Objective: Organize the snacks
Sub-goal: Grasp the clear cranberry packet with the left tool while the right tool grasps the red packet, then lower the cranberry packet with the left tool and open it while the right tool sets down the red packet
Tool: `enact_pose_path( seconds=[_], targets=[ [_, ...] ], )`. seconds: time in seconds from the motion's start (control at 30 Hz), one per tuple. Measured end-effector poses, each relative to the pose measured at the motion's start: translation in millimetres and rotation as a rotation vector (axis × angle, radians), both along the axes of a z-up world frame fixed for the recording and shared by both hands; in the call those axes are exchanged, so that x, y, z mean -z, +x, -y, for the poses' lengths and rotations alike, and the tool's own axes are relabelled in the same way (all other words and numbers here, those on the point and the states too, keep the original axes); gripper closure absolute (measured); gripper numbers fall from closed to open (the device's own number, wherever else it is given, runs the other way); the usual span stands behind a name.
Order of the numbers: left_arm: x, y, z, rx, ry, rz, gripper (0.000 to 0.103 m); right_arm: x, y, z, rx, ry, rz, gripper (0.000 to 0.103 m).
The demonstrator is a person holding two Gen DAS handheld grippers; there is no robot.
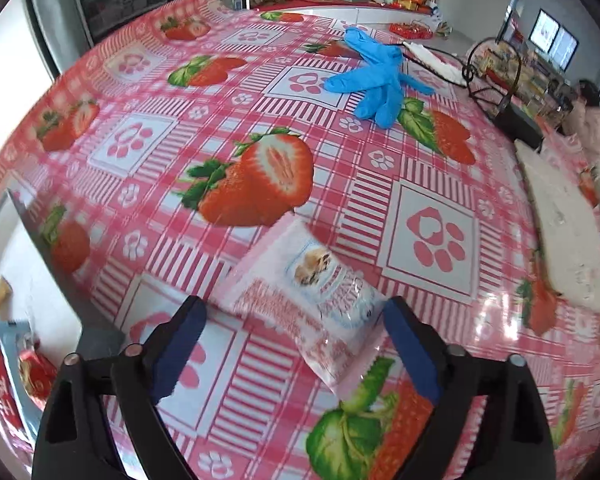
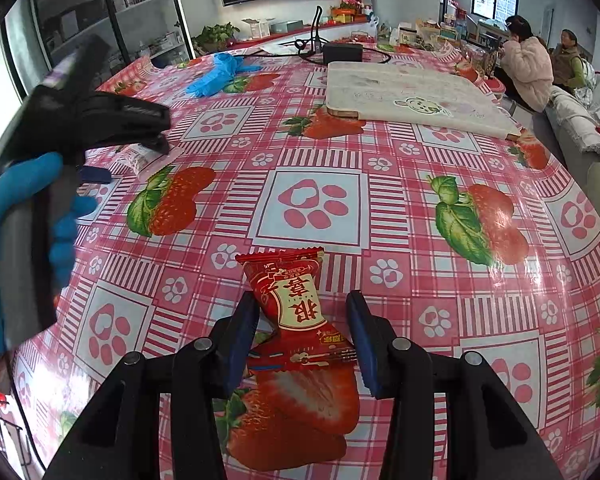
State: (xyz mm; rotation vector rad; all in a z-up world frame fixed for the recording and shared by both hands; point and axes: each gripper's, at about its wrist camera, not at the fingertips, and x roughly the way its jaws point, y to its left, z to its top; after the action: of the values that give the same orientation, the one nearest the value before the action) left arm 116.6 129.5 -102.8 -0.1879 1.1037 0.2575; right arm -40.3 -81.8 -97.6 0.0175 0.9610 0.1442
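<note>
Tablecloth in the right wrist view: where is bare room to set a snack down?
Free: the wide middle between the red snack packet, the white board and the blue gloves. Crowded: the far edge, with a black box and cables.

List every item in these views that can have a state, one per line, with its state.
left gripper: open, astride the packet
pink snack packet: sealed, lying on the table
right gripper: around the red packet; grip unclear
red snack packet: sealed, crumpled
blue gloves: lying loose
</note>
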Motion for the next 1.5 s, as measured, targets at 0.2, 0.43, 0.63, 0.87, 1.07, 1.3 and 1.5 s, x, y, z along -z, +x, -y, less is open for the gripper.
enact_pose_path(
  seconds=[0.2,0.43,0.63,0.87,1.07,1.3,1.5],
  targets=[
    [-5.3,-3.4,4.3,0.053,0.023,0.045,0.029,0.5,-2.4,0.3,-0.001,0.003,0.005,0.056],
    [-11.2,-49.9,10.8,0.229,0.018,0.070,0.051,0.7,-3.3,1.0,-0.003,-0.002,0.006,0.056],
    [-31.6,-75.8,1.6,0.239,-0.010,0.151,0.021,1.8,-8.0,-1.6,-0.012,-0.023,0.015,0.056],
    [-27.5,-35.1,-17.5,0.145,-0.033,0.074,0.016,2.0,-8.3,-2.1,-0.013,-0.023,0.019,0.056],
    [-1.5,-41.2,-1.7,0.246,0.025,-0.003,0.016,1.4,-7.0,-0.1,-0.015,-0.015,0.016,0.056],
    [-2.2,-133.4,29.8,0.467,0.036,0.052,0.015,1.2,-18.2,1.8,-0.019,-0.020,0.002,0.056],
    [-32.0,-138.0,1.6,0.273,-0.035,0.137,0.014,2.1,-36.9,6.1,-0.013,-0.050,0.000,0.056]
  ],
)
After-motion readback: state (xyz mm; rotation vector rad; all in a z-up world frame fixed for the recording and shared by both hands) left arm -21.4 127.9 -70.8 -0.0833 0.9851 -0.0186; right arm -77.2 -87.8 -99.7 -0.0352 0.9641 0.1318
